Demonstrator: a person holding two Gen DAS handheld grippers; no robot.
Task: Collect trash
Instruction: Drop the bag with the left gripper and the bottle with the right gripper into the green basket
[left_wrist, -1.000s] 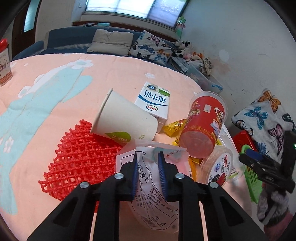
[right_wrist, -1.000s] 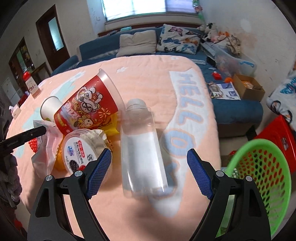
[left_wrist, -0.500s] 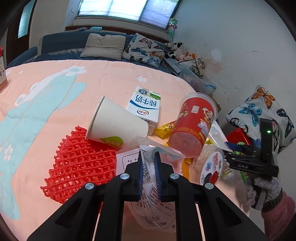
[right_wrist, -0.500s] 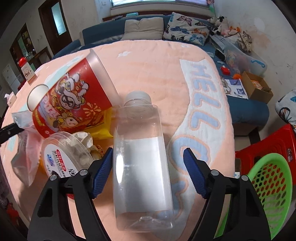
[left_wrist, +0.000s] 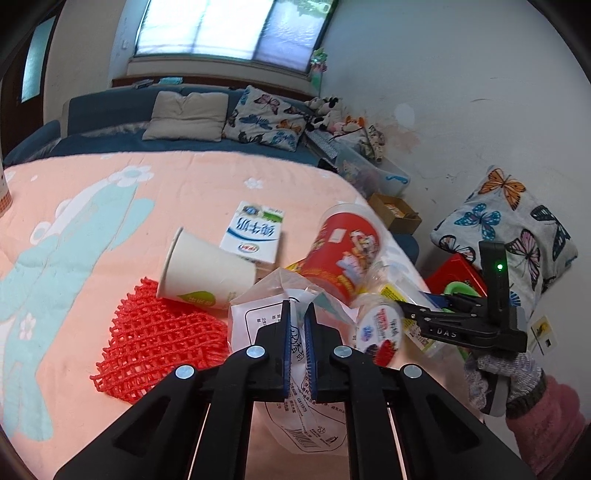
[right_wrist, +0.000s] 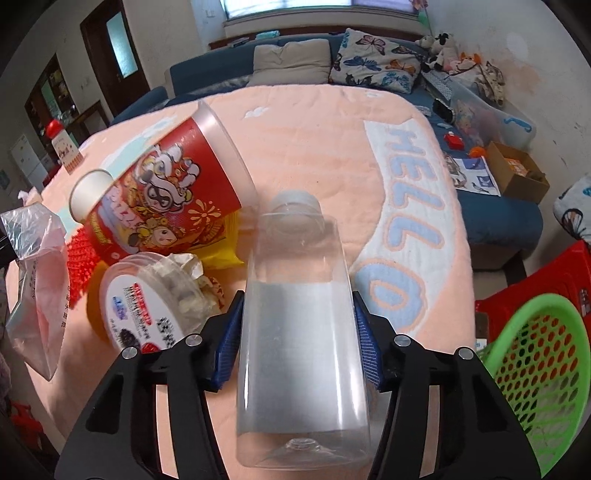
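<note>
Two tools, two catches among the trash on the peach-covered worktop.

Left wrist view: the left tool (left_wrist: 297, 345) is seen clenched on a clear printed plastic bag (left_wrist: 295, 391), its blue pads pinching the film. Just past it a white paper cup (left_wrist: 207, 275) is lying on its side over a red mesh net (left_wrist: 159, 343), with a milk carton (left_wrist: 255, 232) and a tipped red snack cup (left_wrist: 347, 254) behind. The right tool (left_wrist: 439, 321) is visible at the worktop's right edge.
Right wrist view: a clear plastic bottle (right_wrist: 301, 332) is gripped between the right tool's (right_wrist: 300, 338) pads, cap pointing away. A round lidded tub (right_wrist: 147, 306) is lying just left, and a green basket (right_wrist: 539, 373) is seen low at the right.
</note>
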